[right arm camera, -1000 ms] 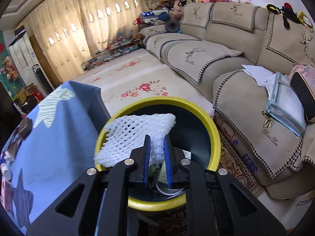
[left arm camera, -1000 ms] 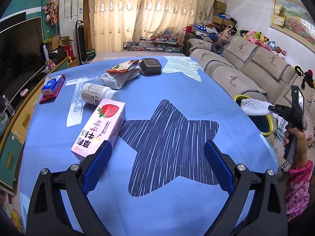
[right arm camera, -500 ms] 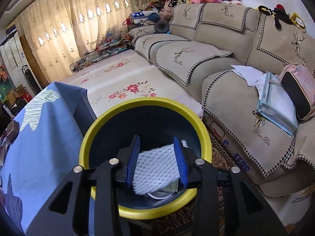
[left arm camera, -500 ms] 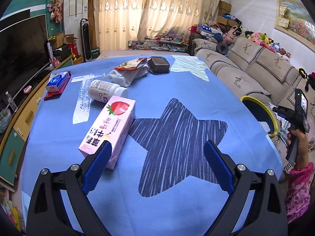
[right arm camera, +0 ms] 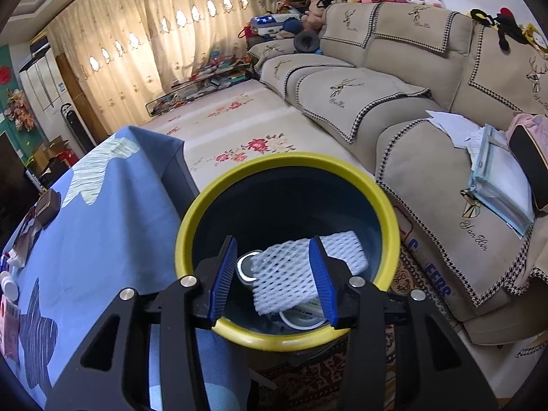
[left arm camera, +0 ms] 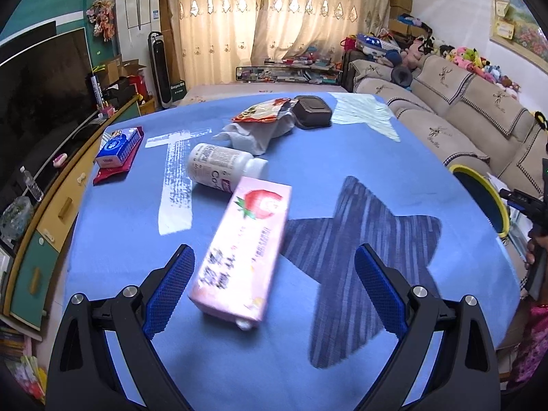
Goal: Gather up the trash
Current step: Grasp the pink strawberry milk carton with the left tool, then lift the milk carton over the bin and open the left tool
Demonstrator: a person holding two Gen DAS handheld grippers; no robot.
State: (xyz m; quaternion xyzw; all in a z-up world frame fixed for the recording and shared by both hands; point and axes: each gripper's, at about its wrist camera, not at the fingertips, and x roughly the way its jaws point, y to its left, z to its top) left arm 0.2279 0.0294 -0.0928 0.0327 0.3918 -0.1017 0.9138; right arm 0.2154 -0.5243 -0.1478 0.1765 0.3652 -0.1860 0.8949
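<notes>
My right gripper (right arm camera: 272,275) is open above the yellow-rimmed bin (right arm camera: 383,205). The white foam net (right arm camera: 291,274) lies loose inside the bin, below the fingers. My left gripper (left arm camera: 274,291) is open low over the blue tablecloth (left arm camera: 342,157). A pink strawberry milk carton (left arm camera: 243,250) lies between its fingers, nearer the left one. A white pill bottle (left arm camera: 222,166) lies on its side just behind the carton. Farther back lie a crumpled grey tissue (left arm camera: 257,133), a red snack wrapper (left arm camera: 263,111) and a dark tray (left arm camera: 313,111). The bin also shows in the left wrist view (left arm camera: 486,188).
A blue tissue pack on a red pouch (left arm camera: 118,149) lies at the table's left edge. A beige sofa (right arm camera: 411,102) stands right of the bin, with papers and a bag on it. A TV cabinet (left arm camera: 41,205) runs along the table's left.
My right gripper opened and let go of the foam net, which dropped into the bin. My left gripper moved left and forward, so the pink carton now lies between its fingers.
</notes>
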